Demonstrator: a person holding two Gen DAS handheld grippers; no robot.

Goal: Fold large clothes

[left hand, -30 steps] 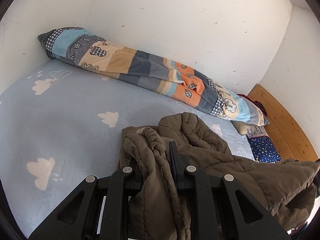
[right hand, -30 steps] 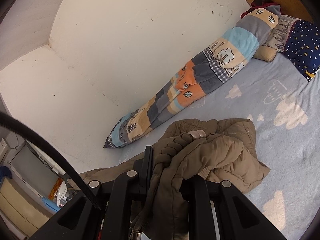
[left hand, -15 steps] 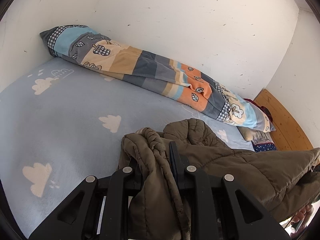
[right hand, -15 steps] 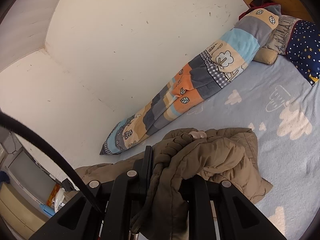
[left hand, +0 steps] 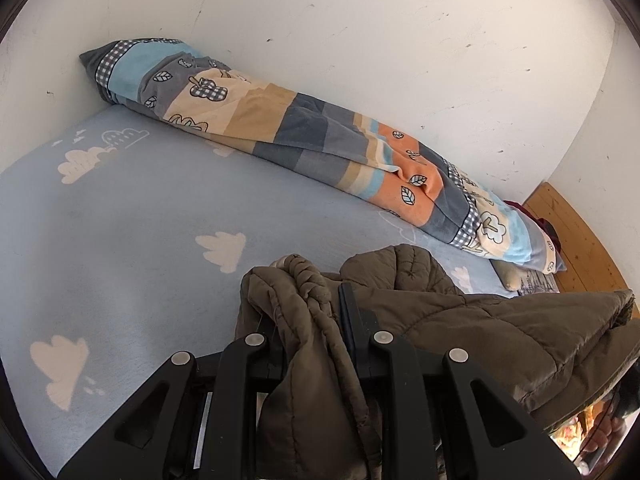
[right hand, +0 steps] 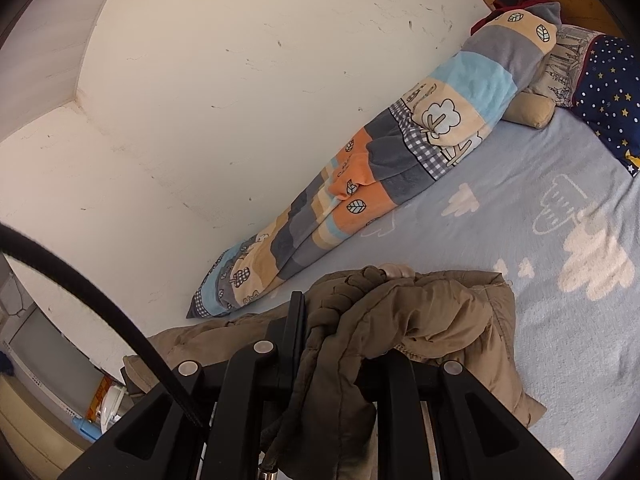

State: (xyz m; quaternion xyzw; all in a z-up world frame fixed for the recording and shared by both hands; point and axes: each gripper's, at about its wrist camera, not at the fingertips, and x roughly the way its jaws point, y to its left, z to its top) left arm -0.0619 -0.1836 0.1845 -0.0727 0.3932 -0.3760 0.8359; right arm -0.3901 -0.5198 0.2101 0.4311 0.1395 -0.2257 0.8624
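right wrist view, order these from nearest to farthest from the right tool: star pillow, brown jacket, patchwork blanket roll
1. brown jacket: clamped in the right tool, bunched on the bed just ahead.
2. patchwork blanket roll: beyond the jacket, lying along the wall.
3. star pillow: far right, at the head of the bed past the blanket's far end.

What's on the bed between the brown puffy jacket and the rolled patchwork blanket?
Only bare blue cloud-print sheet separates jacket and blanket, in both views.
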